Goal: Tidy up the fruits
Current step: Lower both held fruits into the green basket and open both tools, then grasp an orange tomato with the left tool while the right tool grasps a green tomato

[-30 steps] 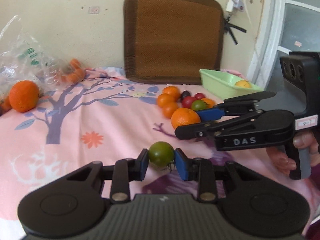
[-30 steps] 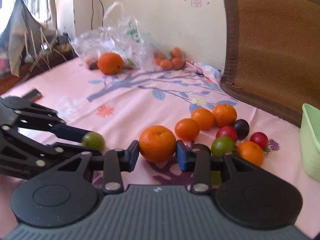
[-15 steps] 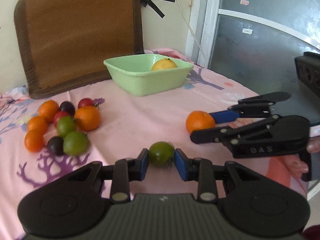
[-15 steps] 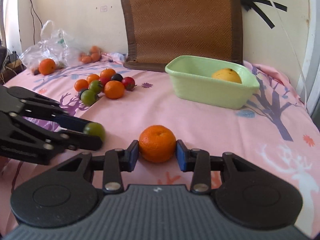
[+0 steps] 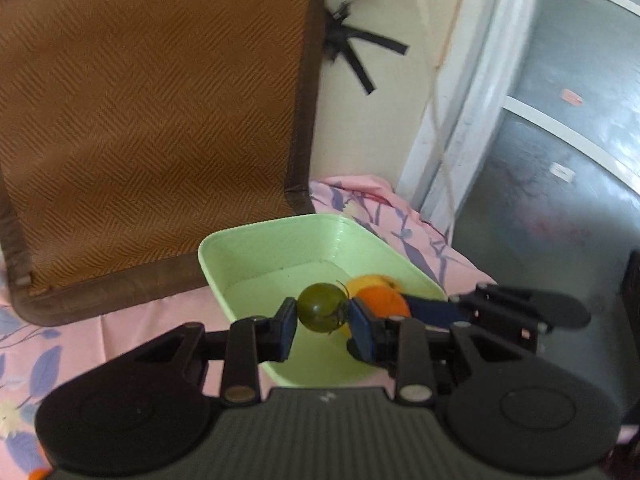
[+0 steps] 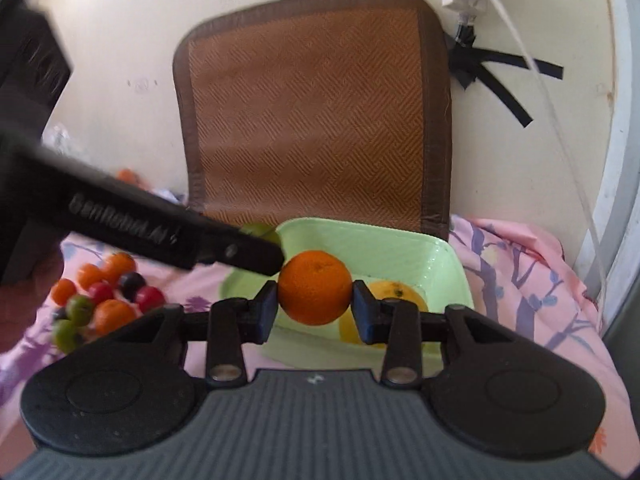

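My left gripper is shut on a green tomato, which hangs over the light green tub. My right gripper is shut on an orange, held above the same green tub. A yellow fruit lies inside the tub. In the left wrist view the orange and the right gripper's fingers show just right of the tomato. In the right wrist view the left gripper's fingers reach in from the left, with the green tomato partly hidden behind them.
A heap of small oranges, red, dark and green fruits lies on the pink flowered cloth left of the tub. A brown woven cushion leans on the wall behind. A door frame and glass panel stand at the right.
Both grippers have carried their fruits to the right, from the open cloth to over the green tub. The tub now fills the middle of both views.
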Action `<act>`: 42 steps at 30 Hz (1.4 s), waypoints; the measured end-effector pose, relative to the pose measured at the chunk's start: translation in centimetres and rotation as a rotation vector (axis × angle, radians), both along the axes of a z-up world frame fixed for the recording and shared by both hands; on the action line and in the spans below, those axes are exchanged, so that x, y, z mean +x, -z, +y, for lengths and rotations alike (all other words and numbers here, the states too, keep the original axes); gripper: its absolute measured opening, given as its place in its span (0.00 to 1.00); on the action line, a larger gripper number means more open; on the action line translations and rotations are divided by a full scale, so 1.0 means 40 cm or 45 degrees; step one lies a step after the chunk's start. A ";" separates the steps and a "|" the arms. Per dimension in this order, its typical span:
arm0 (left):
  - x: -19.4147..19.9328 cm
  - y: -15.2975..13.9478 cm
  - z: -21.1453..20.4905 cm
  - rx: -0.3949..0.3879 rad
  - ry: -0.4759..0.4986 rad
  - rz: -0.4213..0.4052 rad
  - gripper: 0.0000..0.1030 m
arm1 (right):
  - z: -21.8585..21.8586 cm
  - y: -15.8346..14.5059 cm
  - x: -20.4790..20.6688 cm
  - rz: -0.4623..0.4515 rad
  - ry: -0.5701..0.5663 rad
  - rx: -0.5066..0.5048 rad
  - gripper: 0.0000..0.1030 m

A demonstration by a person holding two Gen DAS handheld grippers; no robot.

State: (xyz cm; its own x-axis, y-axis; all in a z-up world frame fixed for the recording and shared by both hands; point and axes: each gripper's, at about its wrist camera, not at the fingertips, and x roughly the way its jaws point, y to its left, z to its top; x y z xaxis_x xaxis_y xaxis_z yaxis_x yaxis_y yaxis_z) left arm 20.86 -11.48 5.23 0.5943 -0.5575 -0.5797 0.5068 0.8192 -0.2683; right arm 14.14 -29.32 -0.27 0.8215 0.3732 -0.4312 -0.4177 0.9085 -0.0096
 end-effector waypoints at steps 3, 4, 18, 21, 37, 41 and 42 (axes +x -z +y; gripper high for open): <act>0.047 0.025 0.005 -0.015 -0.010 0.053 0.28 | 0.004 0.016 0.021 -0.003 0.000 -0.037 0.41; 0.055 0.031 0.005 -0.007 -0.010 0.068 0.28 | 0.007 0.017 0.017 -0.019 -0.004 -0.053 0.42; -0.133 -0.140 0.278 -0.119 -0.162 -0.121 0.36 | -0.015 -0.059 -0.094 -0.092 -0.008 0.098 0.41; -0.240 -0.121 0.364 -0.037 -0.268 -0.157 0.36 | 0.010 -0.055 -0.131 -0.008 -0.101 0.182 0.36; -0.314 0.106 0.507 -0.120 -0.290 0.065 0.38 | 0.354 0.036 -0.186 0.214 -0.374 0.008 0.32; -0.266 0.141 0.489 -0.105 -0.293 0.103 0.41 | 0.377 0.059 -0.192 0.185 -0.346 -0.090 0.38; -0.257 0.150 0.485 -0.111 -0.296 0.120 0.40 | 0.380 0.063 -0.191 0.181 -0.339 -0.108 0.38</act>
State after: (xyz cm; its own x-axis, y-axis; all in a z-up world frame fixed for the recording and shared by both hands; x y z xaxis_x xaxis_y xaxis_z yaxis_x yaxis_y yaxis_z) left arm 10.56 7.93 -0.77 0.6582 -0.4624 -0.5941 0.2769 0.8825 -0.3802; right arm 6.48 -14.11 -2.79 0.6287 0.5247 -0.5739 -0.6436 0.7654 -0.0052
